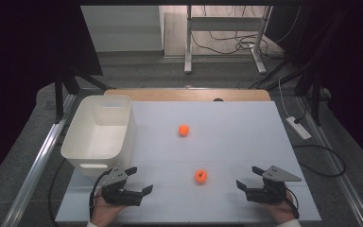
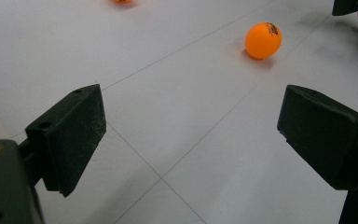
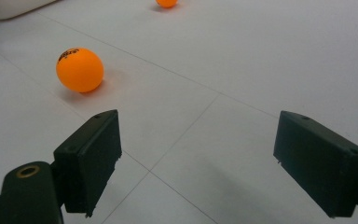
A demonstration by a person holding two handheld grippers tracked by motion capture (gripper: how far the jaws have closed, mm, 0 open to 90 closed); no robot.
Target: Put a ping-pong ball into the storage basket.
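- The left gripper [image 1: 139,181] rests low near the front-left corner of the tabletop [image 1: 246,123], held in a hand [image 1: 105,212]; its 2 jaws stand wide apart with nothing between them.
- The right gripper [image 1: 249,177] sits near the front edge toward the right corner, in the other hand [image 1: 283,213]; its jaws are also spread wide and hold nothing.
- The near orange ball [image 1: 201,176] lies on the tabletop between the 2 grippers, a little beyond them and apart from both; black print shows on it.
- In the left gripper view this ball [image 2: 263,40] lies ahead and to the right; in the right gripper view [image 3: 79,69] ahead and to the left.
- A 2nd orange ball [image 1: 184,130] lies near the tabletop's middle, well apart from the 1st.
- A white bin [image 1: 78,142] stands along the left edge, just behind the left gripper.
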